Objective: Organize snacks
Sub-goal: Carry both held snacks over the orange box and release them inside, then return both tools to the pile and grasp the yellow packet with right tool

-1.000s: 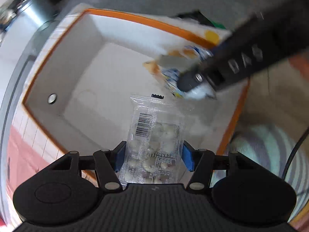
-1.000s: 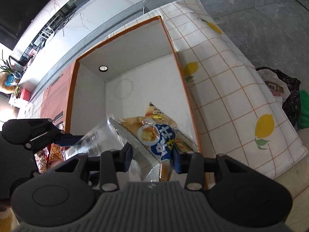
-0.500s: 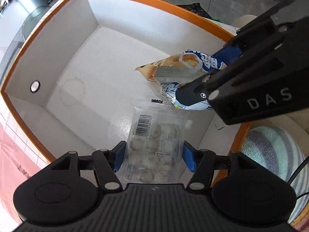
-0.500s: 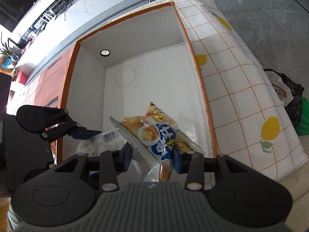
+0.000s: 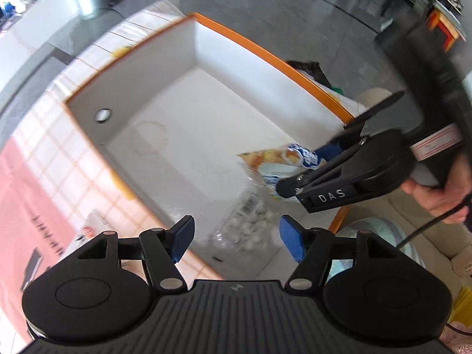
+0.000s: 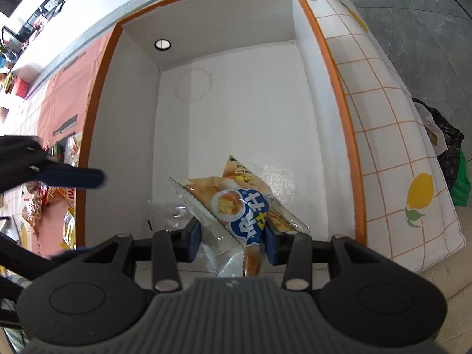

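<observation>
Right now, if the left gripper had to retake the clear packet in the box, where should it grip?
Grip the clear packet across its near crimped end, coming from above with the left gripper. It lies flat on the box floor by the near wall, so the edge is probably easiest.

The box [image 6: 236, 112] is white inside with an orange rim, and a faint brownish ring marks its floor. The cloth [image 6: 392, 135] beside it is white, gridded in thin orange lines and dotted with yellow lemons on green leaves. The snack bag [image 6: 233, 203] is orange-tan with a blue oval carrying white and yellow lettering — its edge is clear. The clear packet [image 5: 247, 227] shows pale round pieces and a black barcode. Both tongs are black with blue pads [image 6: 193, 237] — the right tongs [image 5: 309, 165] carry white letters.
</observation>
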The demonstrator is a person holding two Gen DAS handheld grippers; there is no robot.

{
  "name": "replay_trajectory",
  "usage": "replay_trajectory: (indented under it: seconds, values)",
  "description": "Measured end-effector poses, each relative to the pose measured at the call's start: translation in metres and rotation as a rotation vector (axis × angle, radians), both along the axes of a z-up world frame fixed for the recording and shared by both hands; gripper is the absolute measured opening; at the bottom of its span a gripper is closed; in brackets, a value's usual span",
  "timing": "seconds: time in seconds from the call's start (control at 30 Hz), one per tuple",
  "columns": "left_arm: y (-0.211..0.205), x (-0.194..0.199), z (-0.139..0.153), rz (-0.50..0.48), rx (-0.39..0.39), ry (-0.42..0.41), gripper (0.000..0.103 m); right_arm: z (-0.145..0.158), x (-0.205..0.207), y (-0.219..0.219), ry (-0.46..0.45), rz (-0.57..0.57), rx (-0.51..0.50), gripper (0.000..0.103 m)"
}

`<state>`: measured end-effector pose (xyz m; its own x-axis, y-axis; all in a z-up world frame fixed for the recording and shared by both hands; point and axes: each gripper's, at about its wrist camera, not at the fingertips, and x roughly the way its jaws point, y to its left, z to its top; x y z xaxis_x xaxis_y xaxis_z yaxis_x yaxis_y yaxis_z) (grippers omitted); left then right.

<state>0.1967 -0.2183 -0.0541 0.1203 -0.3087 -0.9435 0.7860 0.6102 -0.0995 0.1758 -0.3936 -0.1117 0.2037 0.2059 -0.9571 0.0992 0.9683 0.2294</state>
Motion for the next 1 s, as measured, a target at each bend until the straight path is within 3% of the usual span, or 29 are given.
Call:
replay_trajectory:
  seconds: [0.23, 0.4, 0.6, 0.83, 1.0]
  values:
    - [0.026, -0.008, 0.011, 0.08, -0.003, -0.041, 0.077, -0.011, 0.004, 0.02, 0.02, 0.024, -0.157, 0.043]
    - [0.051, -0.018, 0.022, 0.13, -0.009, -0.044, 0.077, -0.011, 0.005, 0.025, 0.027, 0.027, -0.199, 0.046]
    - [0.084, -0.028, 0.026, 0.192, -0.02, -0.041, 0.077, -0.001, 0.002, 0.029, 0.015, 0.012, -0.229, 0.059]
    - [0.122, -0.04, 0.036, 0.279, -0.004, -0.048, 0.077, 0.024, -0.009, 0.041, -0.037, -0.003, -0.224, 0.059]
    - [0.155, -0.051, 0.044, 0.363, -0.012, -0.056, 0.077, 0.059, -0.031, 0.061, -0.135, 0.024, -0.158, 0.059]
